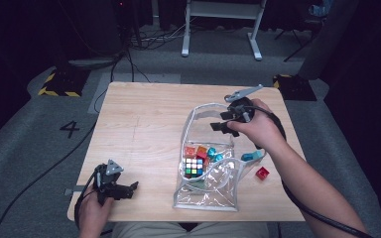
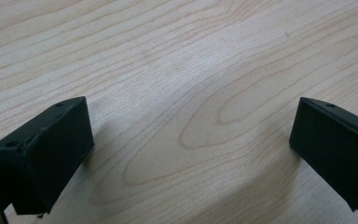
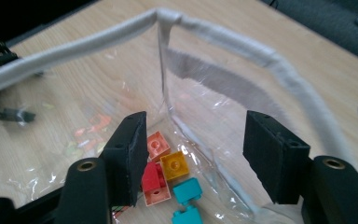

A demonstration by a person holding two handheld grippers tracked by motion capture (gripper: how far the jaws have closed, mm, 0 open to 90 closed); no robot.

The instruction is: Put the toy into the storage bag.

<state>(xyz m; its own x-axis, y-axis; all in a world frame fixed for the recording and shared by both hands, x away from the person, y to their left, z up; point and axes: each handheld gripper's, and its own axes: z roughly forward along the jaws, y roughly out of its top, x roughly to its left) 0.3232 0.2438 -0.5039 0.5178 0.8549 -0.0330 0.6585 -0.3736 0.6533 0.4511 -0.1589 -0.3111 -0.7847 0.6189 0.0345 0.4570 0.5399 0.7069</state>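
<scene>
Closest to the high camera, the left tool rests on the near left corner of the table, held by the person's left hand, well to the left of the clear bag. Its jaws stand apart with nothing between them. That bag, a transparent pouch with white piping, lies on the right half of the table with its mouth facing away from the person. Inside it, toward the near end, sit a puzzle cube and, just beyond the cube, a cluster of small toy bricks in orange, red and teal. The right tool hovers at the far rim of the bag, held by the right hand. Just to the right of the bag, on the bare table, lie a teal brick and a red brick.

From the left gripper view, both black jaws are spread wide over bare wood grain, away from the bag.

From the right gripper view, the right tool is spread open and holds nothing, poised inside the bag's mouth under its white piped rim. Below the jaws, on the bag's clear floor, lie the toy bricks: orange, yellow, red and two teal ones.
</scene>
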